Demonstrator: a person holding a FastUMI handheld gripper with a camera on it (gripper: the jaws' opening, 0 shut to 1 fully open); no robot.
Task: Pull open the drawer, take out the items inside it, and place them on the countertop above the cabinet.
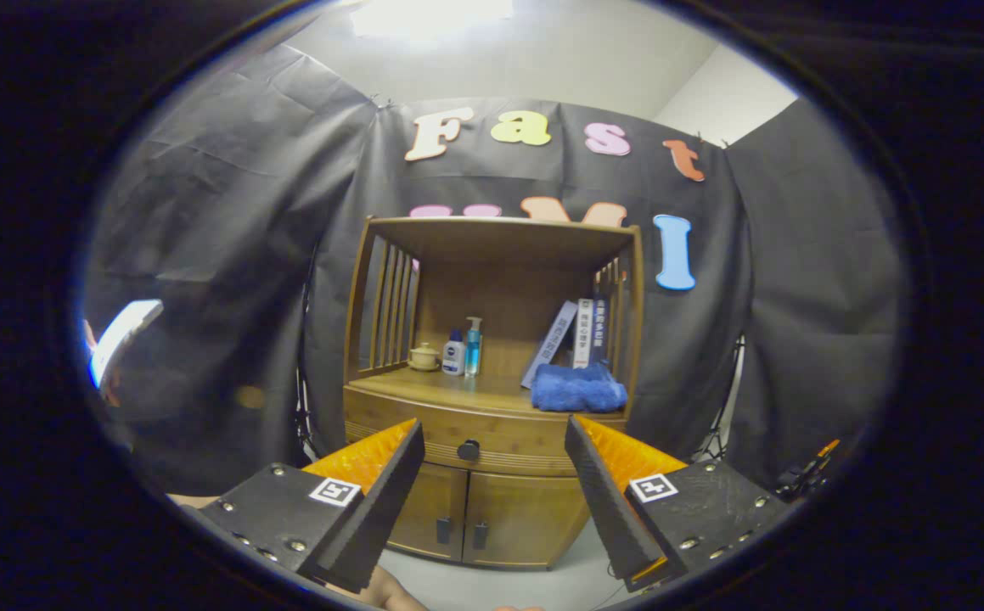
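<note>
Looking along your gripper, you have its two fingers spread wide apart with nothing between them, held in the air well short of the wooden cabinet. The drawer sits straight ahead beyond the fingertips, framed in the gap between them, and it is fully pushed in. Its dark round knob lies almost on the midline between your fingers, a touch nearer the left finger than the right finger. What the drawer holds cannot be seen from here.

Just above the drawer, still beyond the fingers, is the countertop, roofed by an open shelf frame. On it, above your right finger, a folded blue towel lies at the front edge, with a few books leaning behind it. Further back, above the gap and toward your left finger, stand a blue pump bottle, a small white and blue bottle just beside it, and a small lidded pot next to that.

Below the drawer, between your fingers, two cupboard doors stand shut, each with a dark handle.
</note>
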